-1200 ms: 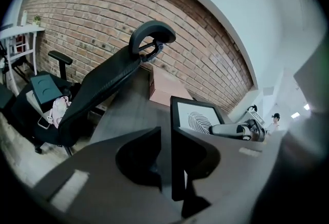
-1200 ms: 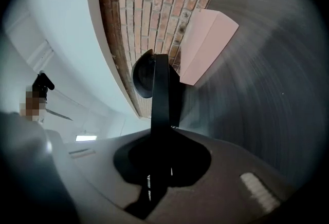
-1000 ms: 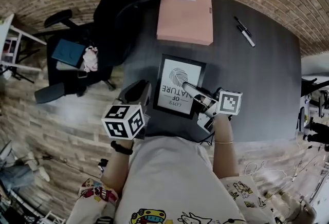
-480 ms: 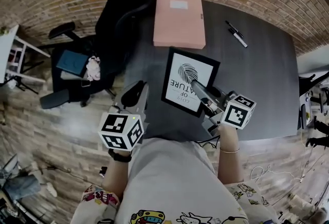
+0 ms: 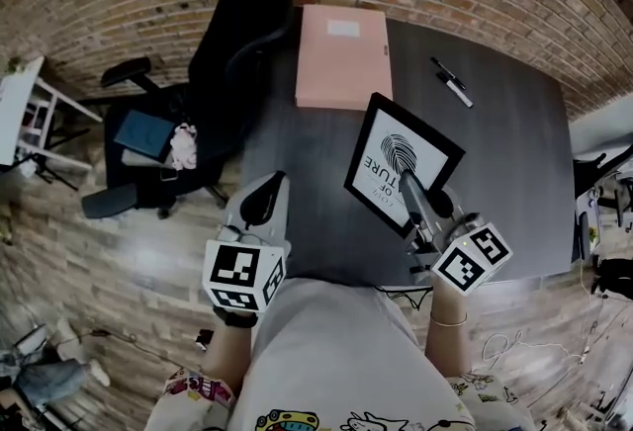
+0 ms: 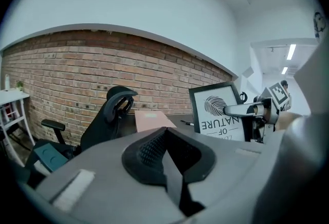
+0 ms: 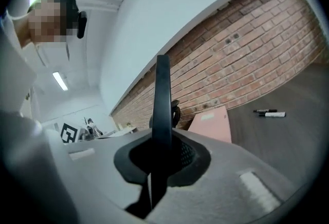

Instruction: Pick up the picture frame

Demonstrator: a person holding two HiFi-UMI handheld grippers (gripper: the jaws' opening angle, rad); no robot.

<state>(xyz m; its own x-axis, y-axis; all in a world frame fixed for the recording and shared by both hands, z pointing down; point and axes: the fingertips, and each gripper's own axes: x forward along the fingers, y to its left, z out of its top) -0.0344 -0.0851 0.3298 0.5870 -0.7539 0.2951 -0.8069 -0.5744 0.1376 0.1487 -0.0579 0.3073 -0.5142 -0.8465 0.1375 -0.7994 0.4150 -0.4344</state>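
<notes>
Where the picture frame point(image 5: 391, 147) lay flat on the desk point(image 5: 514, 162) a second ago, it now hangs tilted above it, pinched by its near edge in the right gripper point(image 5: 406, 182); the left gripper point(image 5: 271, 186) has just closed on nothing; the pickup looks done.

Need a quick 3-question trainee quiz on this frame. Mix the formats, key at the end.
1. True or false: the pink file box lies flat on the desk, apart from the picture frame.
2. The picture frame is: A) flat on the desk; B) tilted up, clamped in the right gripper; C) lying on the pink file box.
3. Fill in: ___ markers lie on the desk.

Key: 1 true; 2 B; 3 two.
</notes>
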